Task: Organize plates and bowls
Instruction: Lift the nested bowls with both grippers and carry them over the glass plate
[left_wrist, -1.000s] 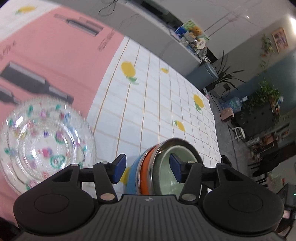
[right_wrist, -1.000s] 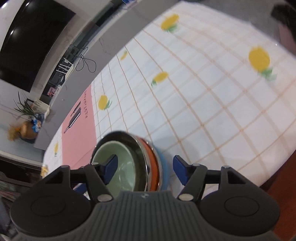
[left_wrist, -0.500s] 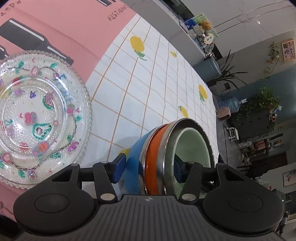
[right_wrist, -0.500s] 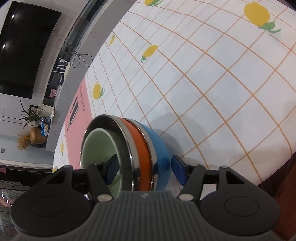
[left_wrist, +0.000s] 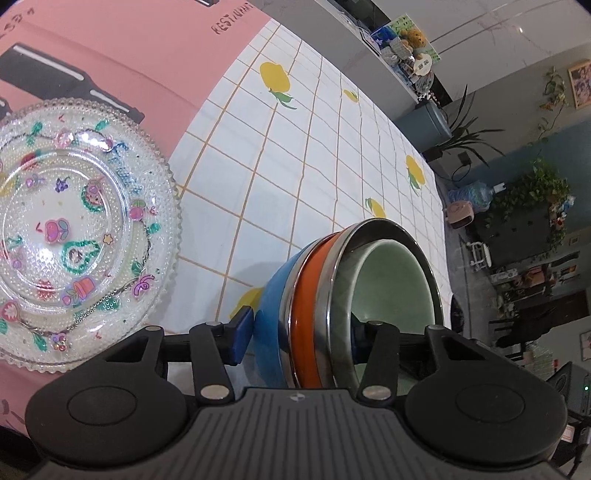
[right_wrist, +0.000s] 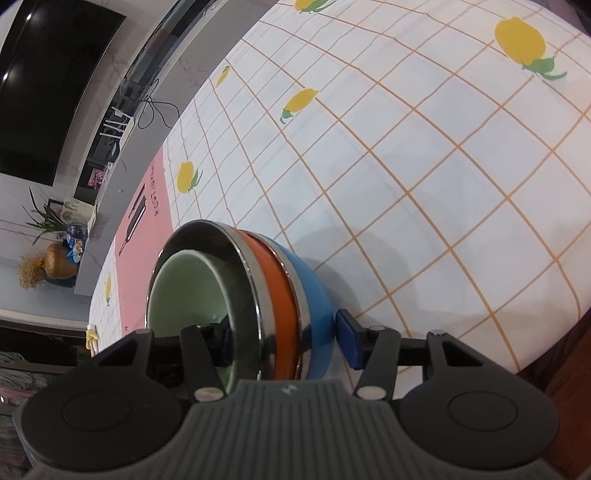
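Stack of bowls (left_wrist: 332, 291), lower centre of the left wrist frame and lower centre-left of the right wrist frame (right_wrist: 258, 295): four nested pieces, a blue bowl (left_wrist: 273, 306) outermost, an orange bowl (left_wrist: 308, 295) inside it, a steel bowl (left_wrist: 417, 258) next, a pale green bowl (left_wrist: 391, 284) innermost; the stack stands on the checked tablecloth (left_wrist: 295, 166), its opening facing right in the left wrist frame and left in the right wrist frame; left gripper (left_wrist: 299, 334) straddles the near wall of the stack, one blue pad (left_wrist: 242, 334) just beside the blue bowl's outside with a thin gap showing, the other finger inside the green bowl, fingers apart and not visibly clamped; right gripper (right_wrist: 282, 341) straddles the opposite wall, its blue pad (right_wrist: 349, 341) just beside the blue bowl (right_wrist: 317, 306) and apparently clear of it, the other finger inside the green bowl (right_wrist: 188, 291), fingers apart; glass plate (left_wrist: 74, 236) with coloured fruit and flower motifs, left of the left wrist frame, lying flat on a pink mat (left_wrist: 129, 62), well apart from the stack; tablecloth white with orange grid and yellow fruit prints (right_wrist: 406, 147); black television (right_wrist: 48, 81), upper left of the right wrist frame; potted plants (left_wrist: 532, 192), right of the left wrist frame.
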